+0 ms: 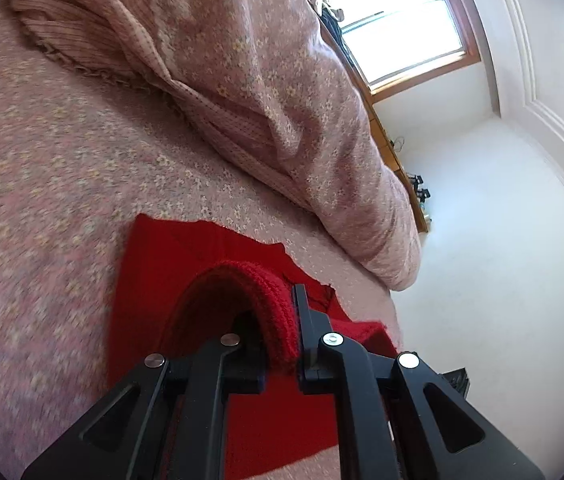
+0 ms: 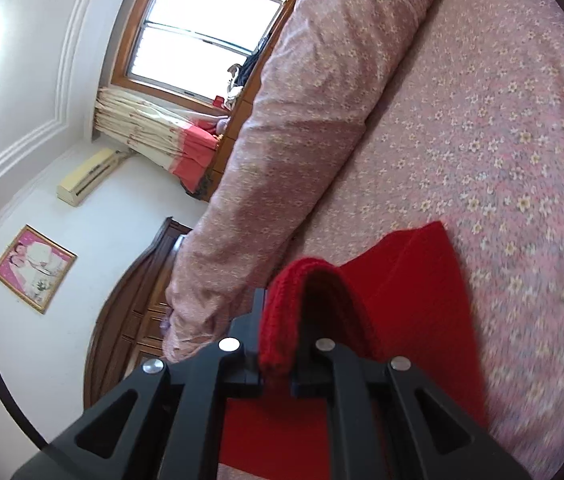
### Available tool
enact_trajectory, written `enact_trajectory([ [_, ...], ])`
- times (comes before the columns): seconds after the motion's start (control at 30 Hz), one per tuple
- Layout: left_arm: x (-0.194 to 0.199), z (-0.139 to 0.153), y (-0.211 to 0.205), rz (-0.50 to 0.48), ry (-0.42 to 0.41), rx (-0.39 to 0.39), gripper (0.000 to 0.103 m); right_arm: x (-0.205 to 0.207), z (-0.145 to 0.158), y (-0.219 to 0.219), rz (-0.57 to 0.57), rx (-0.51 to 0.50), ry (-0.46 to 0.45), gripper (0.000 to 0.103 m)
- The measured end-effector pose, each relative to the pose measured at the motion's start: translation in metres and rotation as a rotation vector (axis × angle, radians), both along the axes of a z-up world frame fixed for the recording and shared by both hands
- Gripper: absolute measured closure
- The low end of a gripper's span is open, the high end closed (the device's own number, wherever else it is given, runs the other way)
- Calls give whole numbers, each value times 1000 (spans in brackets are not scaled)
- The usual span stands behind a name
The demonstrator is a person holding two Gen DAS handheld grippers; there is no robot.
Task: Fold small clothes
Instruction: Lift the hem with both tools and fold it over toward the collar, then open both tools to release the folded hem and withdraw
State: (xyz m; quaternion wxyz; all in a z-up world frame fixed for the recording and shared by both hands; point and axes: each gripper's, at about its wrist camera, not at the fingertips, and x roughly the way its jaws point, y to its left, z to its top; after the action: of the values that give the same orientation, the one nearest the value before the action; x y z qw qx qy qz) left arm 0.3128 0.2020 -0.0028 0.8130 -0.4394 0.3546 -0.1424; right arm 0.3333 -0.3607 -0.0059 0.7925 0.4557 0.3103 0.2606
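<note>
A red knitted garment (image 1: 185,264) lies on the pink floral bedsheet (image 1: 53,168). In the left wrist view its thick ribbed edge (image 1: 265,288) arches up between the black fingers, and my left gripper (image 1: 282,340) is shut on it. In the right wrist view the same kind of ribbed edge (image 2: 286,304) stands folded over the jaws, with my right gripper (image 2: 277,344) shut on it. The flat part of the red garment (image 2: 410,280) trails down onto the bedsheet (image 2: 502,140). Knit hides most of each inner finger.
A rolled pink floral quilt (image 1: 290,92) lies along the far side of the bed, also in the right wrist view as the quilt (image 2: 282,128). Behind it are a window (image 2: 205,36), a curtain (image 2: 153,132), a wooden headboard (image 2: 137,292) and white walls.
</note>
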Motion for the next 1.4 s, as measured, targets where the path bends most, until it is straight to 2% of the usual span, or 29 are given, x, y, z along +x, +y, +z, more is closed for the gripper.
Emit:
enact_trajectory([
  [0.13, 8, -19, -10, -29, 43, 77, 100, 9, -13, 1, 2, -17, 30, 95],
  [0.23, 6, -29, -8, -20, 67, 82, 100, 10, -25, -1, -1, -17, 67, 95],
  [0.33, 2, -25, -4, -1, 54, 90, 100, 10, -30, -2, -13, 3, 82, 95],
  [0.5, 2, -8, -4, 14, 8, 110, 100, 19, -14, 4, 3, -33, 40, 95],
  [0.6, 7, -3, -6, 25, -19, 133, 100, 23, 0, 10, -3, -70, -26, 95],
  [0.67, 10, -3, -4, 48, -28, 122, 100, 24, 7, 14, -21, -123, -62, 95],
  [0.77, 15, -8, -4, 66, -21, 124, 100, 27, 1, 14, -16, -123, -60, 95],
  [0.83, 22, -18, -6, 81, 38, 152, 96, 31, -6, 12, -10, -116, -40, 95],
  [0.87, 26, -24, -6, 77, 69, 151, 86, 33, -9, 10, -11, -113, -23, 91],
  [0.9, 28, -31, -4, 58, 104, 128, 76, 35, -15, 7, -16, -103, 10, 85],
  [0.93, 28, -34, -2, 49, 116, 110, 74, 37, -23, 3, -26, -75, 47, 79],
  [0.97, 26, -34, 0, 50, 117, 102, 74, 37, -31, -4, -47, -24, 81, 66],
  [1.0, 25, -33, 1, 54, 116, 102, 70, 36, -39, -12, -72, 32, 101, 62],
  [1.1, 19, -23, 10, 84, 105, 97, 59, 32, -44, -27, -120, 69, 116, 62],
  [1.3, 4, -10, 27, 109, 102, 88, 55, 24, -40, -34, -120, 80, 107, 62],
  [1.4, -9, -8, 30, 120, 110, 88, 54, 21, -33, -25, -79, 31, 101, 62],
])
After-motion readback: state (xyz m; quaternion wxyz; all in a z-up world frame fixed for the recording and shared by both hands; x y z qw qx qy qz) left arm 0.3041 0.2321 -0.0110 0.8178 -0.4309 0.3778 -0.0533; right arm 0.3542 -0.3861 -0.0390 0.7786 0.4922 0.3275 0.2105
